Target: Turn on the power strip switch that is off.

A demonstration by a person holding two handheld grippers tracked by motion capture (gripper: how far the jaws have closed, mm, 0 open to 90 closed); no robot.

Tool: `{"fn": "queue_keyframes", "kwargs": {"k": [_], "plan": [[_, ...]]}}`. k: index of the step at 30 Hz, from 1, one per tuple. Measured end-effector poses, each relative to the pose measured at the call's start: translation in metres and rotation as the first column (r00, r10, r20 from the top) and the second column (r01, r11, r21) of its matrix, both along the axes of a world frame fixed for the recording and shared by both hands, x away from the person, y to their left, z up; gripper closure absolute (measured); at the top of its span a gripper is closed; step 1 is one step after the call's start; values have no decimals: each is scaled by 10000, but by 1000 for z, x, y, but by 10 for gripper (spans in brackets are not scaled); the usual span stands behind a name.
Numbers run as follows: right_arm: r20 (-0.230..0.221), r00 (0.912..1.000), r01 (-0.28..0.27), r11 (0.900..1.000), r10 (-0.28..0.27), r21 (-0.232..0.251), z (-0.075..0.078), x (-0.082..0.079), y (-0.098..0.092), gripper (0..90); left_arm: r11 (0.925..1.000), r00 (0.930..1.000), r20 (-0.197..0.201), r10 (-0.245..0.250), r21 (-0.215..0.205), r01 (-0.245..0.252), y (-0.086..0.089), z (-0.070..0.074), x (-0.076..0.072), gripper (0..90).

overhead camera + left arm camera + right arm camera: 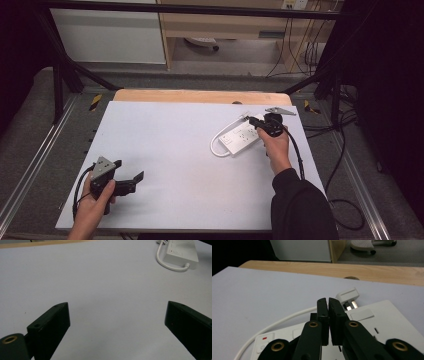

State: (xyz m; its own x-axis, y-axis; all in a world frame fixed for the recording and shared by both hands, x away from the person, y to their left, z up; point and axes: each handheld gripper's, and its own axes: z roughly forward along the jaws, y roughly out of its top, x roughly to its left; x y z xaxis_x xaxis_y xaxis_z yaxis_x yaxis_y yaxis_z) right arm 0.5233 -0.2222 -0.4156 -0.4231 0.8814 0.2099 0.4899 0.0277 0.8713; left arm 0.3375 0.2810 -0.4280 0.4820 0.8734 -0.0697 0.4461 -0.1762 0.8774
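Here my right gripper point(328, 301) hovers over the white power strip point(241, 136), its jaws pressed together with nothing between them, pointing toward the white plug point(348, 297) that lies at the strip's far end on the tabletop point(165, 150). My left gripper point(131, 180) rests low near the front left corner, well apart from the strip (its jaws spread wide over bare surface). The strip's white cord point(170, 265) loops beside its body.
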Motion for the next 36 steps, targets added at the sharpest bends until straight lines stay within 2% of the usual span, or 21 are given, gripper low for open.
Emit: {"fn": "queue_keyframes", "kwargs": {"k": [5,9,13,17,29,36], "plan": [[227,9997,-10,10000,11,-18,13,-9,-5,830,10000,10000,5,-18,27,18,0,0,-2,59],[308,9995,-41,10000,41,1,20,-14,-7,750,10000,10000,-21,9,19,-9,0,0,-2,59],[379,9992,-147,9999,147,-10,25,-19,-8,706,10000,10000,-28,-18,60,18,0,-1,-1,59],[419,9991,-31,10000,29,50,28,-23,-12,639,10000,10000,-17,13,18,-13,1,0,-3,59],[178,9998,60,9999,-62,91,33,-41,-23,358,10000,10000,-2,56,17,-56,2,0,-4,60],[201,9997,152,9998,-155,162,33,-56,-32,264,10000,10000,-31,81,23,-81,2,-1,-4,59]]}}
